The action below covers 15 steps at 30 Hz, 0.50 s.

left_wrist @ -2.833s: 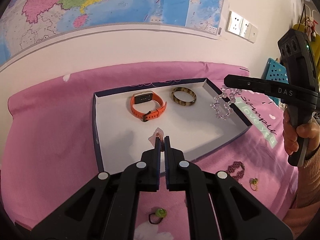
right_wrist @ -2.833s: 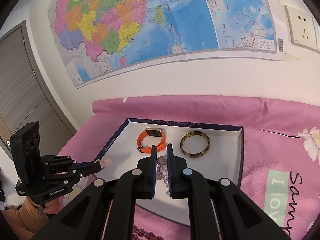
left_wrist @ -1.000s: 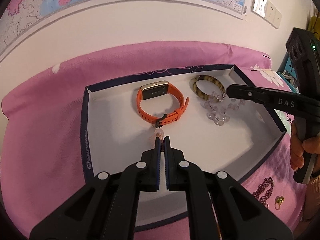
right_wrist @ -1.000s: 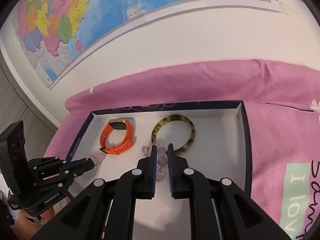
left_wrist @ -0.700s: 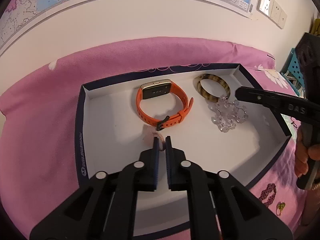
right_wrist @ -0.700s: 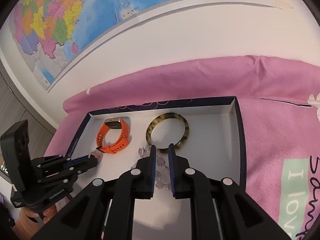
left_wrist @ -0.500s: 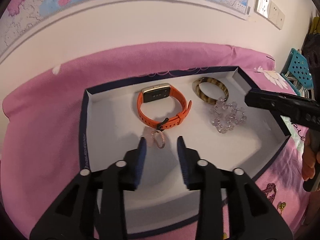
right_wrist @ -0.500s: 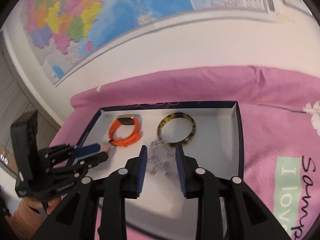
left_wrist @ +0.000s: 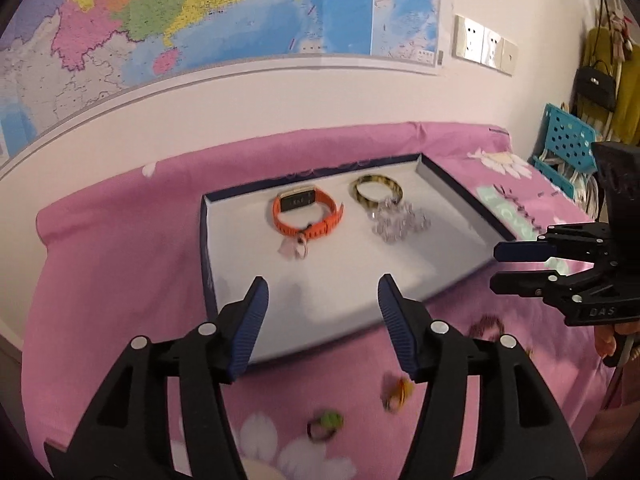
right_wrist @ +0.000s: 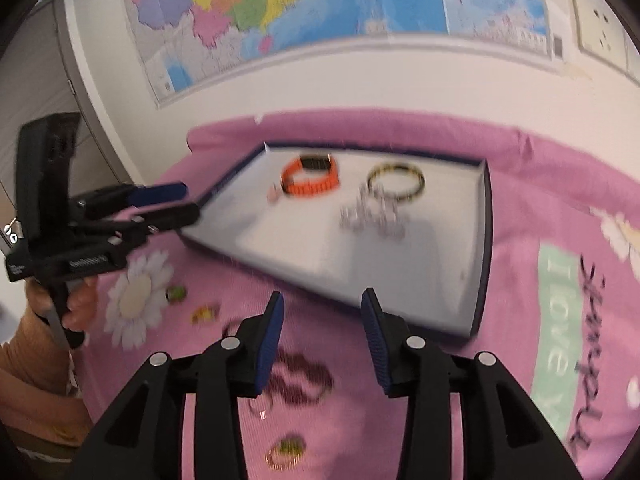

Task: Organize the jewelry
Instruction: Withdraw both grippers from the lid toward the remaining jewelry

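A white tray [left_wrist: 360, 280] with a dark blue rim lies on the pink cloth; it also shows in the right wrist view [right_wrist: 440, 280]. In it lie an orange watch [left_wrist: 306, 216], a tortoiseshell bangle [left_wrist: 376, 190], a clear bead bracelet [left_wrist: 396, 222] and a small pink ring [left_wrist: 294, 248]. My left gripper [left_wrist: 320, 292] is open and empty above the tray's near edge. My right gripper [right_wrist: 322, 308] is open and empty, over the cloth in front of the tray. A dark beaded bracelet [right_wrist: 300, 380] lies on the cloth just below the right gripper.
Loose rings lie on the cloth: a green one [left_wrist: 326, 428], a yellow one [left_wrist: 398, 390], and a gold one [right_wrist: 286, 454]. A wall with a map stands behind the bed. A blue perforated basket [left_wrist: 568, 152] is at the far right.
Both grippers opened wide and pulled back from the tray. The pink ring and the clear bead bracelet now lie released in the tray.
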Each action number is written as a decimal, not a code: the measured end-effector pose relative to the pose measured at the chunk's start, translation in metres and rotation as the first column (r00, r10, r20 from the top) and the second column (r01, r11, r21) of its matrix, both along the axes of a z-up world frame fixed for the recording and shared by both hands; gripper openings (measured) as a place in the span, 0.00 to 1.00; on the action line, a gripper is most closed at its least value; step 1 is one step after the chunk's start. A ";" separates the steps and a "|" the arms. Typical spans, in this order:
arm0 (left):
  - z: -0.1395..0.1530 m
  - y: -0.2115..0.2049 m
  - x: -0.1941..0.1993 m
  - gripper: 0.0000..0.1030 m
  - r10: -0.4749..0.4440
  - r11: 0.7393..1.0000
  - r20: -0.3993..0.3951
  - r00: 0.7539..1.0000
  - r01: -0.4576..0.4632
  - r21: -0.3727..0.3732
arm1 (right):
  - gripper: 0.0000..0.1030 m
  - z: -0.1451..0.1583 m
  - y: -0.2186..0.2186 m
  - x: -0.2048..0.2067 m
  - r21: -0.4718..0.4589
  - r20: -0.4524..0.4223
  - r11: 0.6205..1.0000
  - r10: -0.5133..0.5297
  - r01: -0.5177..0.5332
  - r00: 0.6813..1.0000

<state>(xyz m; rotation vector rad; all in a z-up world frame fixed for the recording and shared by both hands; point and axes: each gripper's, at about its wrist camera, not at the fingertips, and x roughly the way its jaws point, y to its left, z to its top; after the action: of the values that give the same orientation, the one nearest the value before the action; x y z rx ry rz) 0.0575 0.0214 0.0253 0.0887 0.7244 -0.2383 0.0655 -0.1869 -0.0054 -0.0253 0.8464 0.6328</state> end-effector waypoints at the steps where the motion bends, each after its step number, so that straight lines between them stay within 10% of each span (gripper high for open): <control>1: -0.002 0.001 -0.004 0.55 0.002 1.000 -0.004 1.000 -0.002 0.000 | 0.37 -0.005 0.000 -0.003 -0.005 -0.011 1.000 -0.001 0.001 1.000; 15: -0.033 0.000 -0.045 0.55 -0.039 0.998 -0.081 0.996 0.035 -0.043 | 0.41 -0.025 0.017 -0.028 -0.029 -0.036 0.999 0.028 -0.029 0.999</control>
<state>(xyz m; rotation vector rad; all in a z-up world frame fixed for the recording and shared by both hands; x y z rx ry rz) 0.0124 0.0217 -0.0074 0.0533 0.7999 -0.2933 0.0379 -0.1702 -0.0300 -0.0526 0.8913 0.6491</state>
